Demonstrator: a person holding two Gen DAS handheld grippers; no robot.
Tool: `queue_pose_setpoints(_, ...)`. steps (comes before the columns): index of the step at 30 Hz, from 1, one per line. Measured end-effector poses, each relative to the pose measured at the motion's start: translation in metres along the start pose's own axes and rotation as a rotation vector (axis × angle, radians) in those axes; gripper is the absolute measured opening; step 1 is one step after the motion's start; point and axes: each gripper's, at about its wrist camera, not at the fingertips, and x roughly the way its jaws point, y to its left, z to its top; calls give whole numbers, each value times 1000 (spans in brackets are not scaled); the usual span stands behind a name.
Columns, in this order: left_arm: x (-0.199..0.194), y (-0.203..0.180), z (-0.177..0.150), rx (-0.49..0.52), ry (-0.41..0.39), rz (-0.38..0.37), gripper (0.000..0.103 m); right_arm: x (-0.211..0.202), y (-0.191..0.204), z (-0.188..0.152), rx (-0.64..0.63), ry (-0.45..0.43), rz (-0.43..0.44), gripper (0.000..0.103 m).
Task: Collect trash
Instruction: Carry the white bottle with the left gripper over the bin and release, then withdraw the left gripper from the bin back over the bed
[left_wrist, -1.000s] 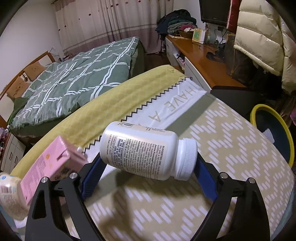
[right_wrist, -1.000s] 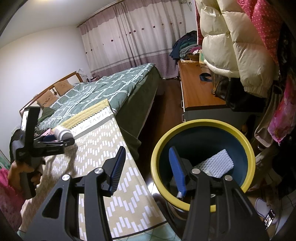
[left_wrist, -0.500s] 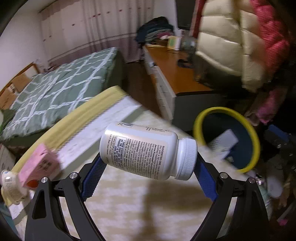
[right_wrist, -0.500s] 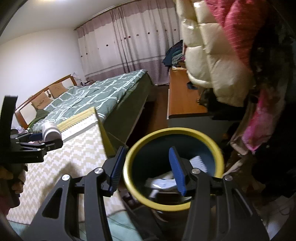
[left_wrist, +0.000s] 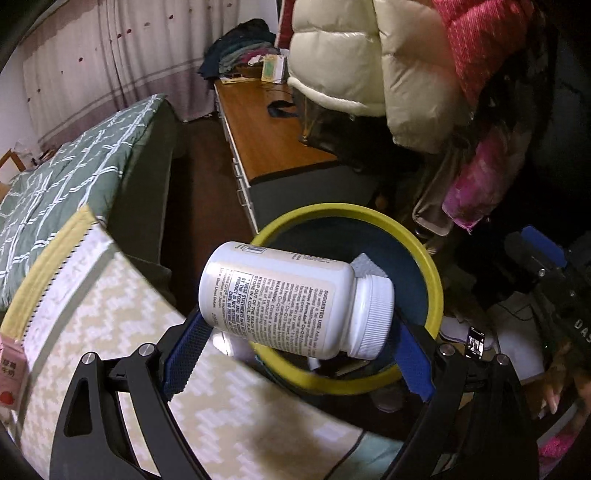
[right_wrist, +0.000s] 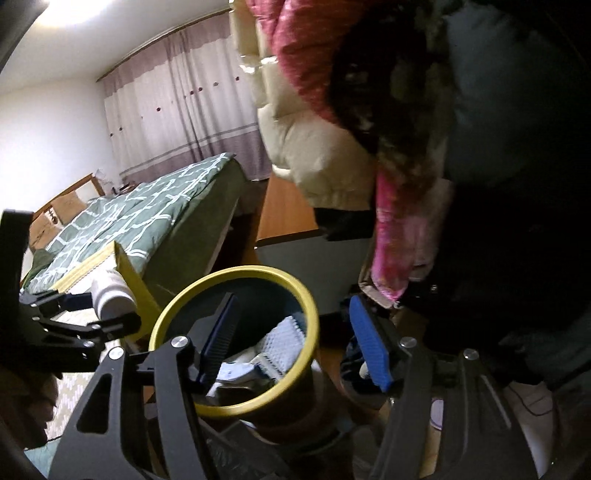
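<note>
The yellow-rimmed bin (left_wrist: 436, 291) stood beside the bench (left_wrist: 122, 332), and the white pill bottle (left_wrist: 295, 299) hung over its near rim, clamped end to end by the left hand-held gripper (left_wrist: 295, 354). It looked light, rigid and smooth, so the ribbed cap probably offered the surest hold. Beyond the bin, the right hand-held gripper (right_wrist: 295, 339) was opening, empty.

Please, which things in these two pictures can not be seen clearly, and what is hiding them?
- Bin bottom, left wrist view: hidden behind the white bottle held in the left gripper.
- Trash inside the bin, right wrist view: blurred, partly behind a finger of the right gripper, whose jaws are opening, empty.
- Pink carton, left wrist view: cut off by the left edge.
</note>
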Motion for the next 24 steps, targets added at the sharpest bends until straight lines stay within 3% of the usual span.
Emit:
queue_pose_setpoints(4,11,-7,6,4,1,16,91,1,-5,1,16,-4,-6,60)
queue_pose_setpoints(5,13,-6,7,2,1,24,96,0,-6,0,19,-5,-5,60)
queue_pose_setpoints(7,9,1,8,-29,-17,31,98,-1,-5,-1,17,-5,-6,60)
queue_pose_setpoints(13,-33,36,-14,-125,-96,45,98,3,13,-2,-12,9,21,61)
queue_pose_setpoints(18,-99,85,-64,-210,-215,162,98,5,45,-2,-73,21,75,62)
queue_pose_setpoints(24,-163,164,-145,-385,-284,330,98,8,113,-1,-184,23,172,65)
